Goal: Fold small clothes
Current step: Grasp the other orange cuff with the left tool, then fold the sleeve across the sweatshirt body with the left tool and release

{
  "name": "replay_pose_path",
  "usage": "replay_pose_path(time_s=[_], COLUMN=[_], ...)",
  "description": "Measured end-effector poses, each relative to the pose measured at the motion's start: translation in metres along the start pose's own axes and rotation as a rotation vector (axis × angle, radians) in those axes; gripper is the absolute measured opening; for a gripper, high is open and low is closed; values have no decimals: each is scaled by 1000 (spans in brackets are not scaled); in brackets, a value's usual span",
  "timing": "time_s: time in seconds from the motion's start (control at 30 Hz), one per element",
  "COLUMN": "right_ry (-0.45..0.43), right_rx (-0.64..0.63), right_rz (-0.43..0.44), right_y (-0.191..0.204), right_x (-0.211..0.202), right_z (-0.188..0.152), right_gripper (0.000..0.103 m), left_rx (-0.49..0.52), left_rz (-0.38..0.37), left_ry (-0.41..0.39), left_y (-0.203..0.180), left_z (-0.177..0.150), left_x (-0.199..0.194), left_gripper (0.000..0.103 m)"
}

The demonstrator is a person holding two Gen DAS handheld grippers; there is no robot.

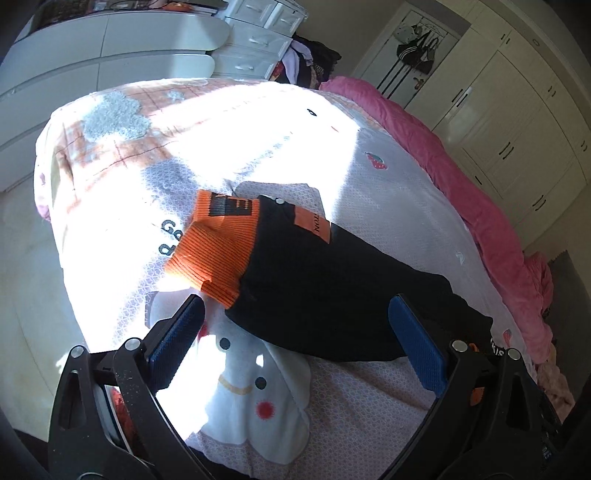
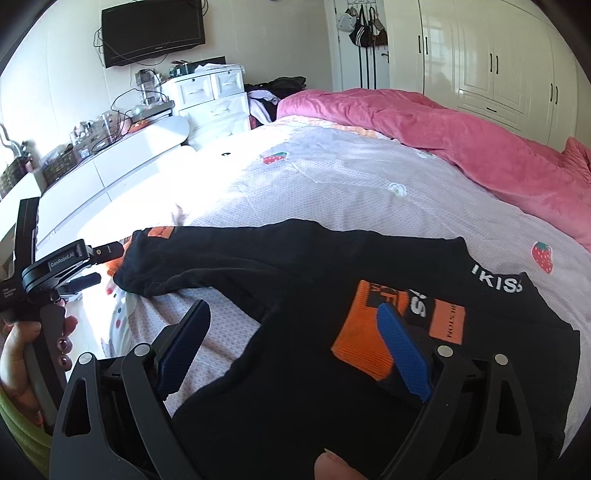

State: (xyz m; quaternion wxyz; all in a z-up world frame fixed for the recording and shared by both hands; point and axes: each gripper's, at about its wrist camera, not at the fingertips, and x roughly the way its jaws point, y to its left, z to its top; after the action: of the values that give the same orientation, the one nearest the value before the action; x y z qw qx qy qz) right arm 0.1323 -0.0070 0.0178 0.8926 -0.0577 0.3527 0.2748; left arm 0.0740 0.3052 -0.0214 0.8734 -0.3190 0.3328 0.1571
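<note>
Black knit with orange ribbed cuffs, the small garment (image 1: pixel 332 280) lies spread on the pale patterned bedspread (image 1: pixel 388 177), which carries strawberry and cartoon prints. In the left wrist view one sleeve reaches toward the sunlit side of the bed, its orange cuff (image 1: pixel 210 251) folded over and lying just ahead of the left gripper (image 1: pixel 295 332). That gripper hovers over the sleeve with its blue-padded fingers (image 1: pixel 417 350) spread wide, nothing between them.

In the right wrist view the right gripper (image 2: pixel 291 339) is likewise spread apart, above the body of the garment, with a second orange cuff (image 2: pixel 364 332) just beside its right-hand pad. White lettering runs along the black neckband (image 2: pixel 498 280). The left gripper appears at the left edge of this view, held by a hand (image 2: pixel 22 354) with dark-painted nails.

A rumpled pink blanket (image 2: pixel 424 125) lies along the far side of the bed. A white drawer unit (image 2: pixel 210 99) and a wall-mounted television (image 2: pixel 153 31) stand beyond.
</note>
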Motion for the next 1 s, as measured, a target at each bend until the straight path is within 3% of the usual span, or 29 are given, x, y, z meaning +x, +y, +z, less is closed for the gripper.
replay_pose_path(time_s=[0.37, 0.5, 0.63, 0.73, 0.83, 0.87, 0.9, 1.0], right_ry=[-2, -1, 7, 9, 12, 14, 15, 18], right_rx=[-46, -30, -22, 0, 25, 35, 39, 61], right_rz=[41, 58, 59, 54, 45, 42, 40, 31], right_y=[31, 33, 29, 20, 11, 7, 5, -4], right_x=[18, 20, 22, 20, 19, 18, 18, 15], right_z=[11, 11, 7, 4, 0, -1, -3, -8], right_gripper=[91, 91, 91, 91, 91, 91, 91, 91], left_rx=[-117, -160, -162, -163, -165, -166, -169, -155], left_rz=[5, -18, -17, -25, -45, -53, -59, -92], left_ry=[-41, -35, -74, -87, -99, -103, -116, -155], left_y=[36, 39, 38, 35, 35, 35, 35, 30], left_z=[4, 2, 5, 7, 8, 8, 7, 8], left_x=[1, 15, 19, 21, 22, 21, 18, 5], left_gripper=[93, 73, 70, 55, 31, 13, 2, 2])
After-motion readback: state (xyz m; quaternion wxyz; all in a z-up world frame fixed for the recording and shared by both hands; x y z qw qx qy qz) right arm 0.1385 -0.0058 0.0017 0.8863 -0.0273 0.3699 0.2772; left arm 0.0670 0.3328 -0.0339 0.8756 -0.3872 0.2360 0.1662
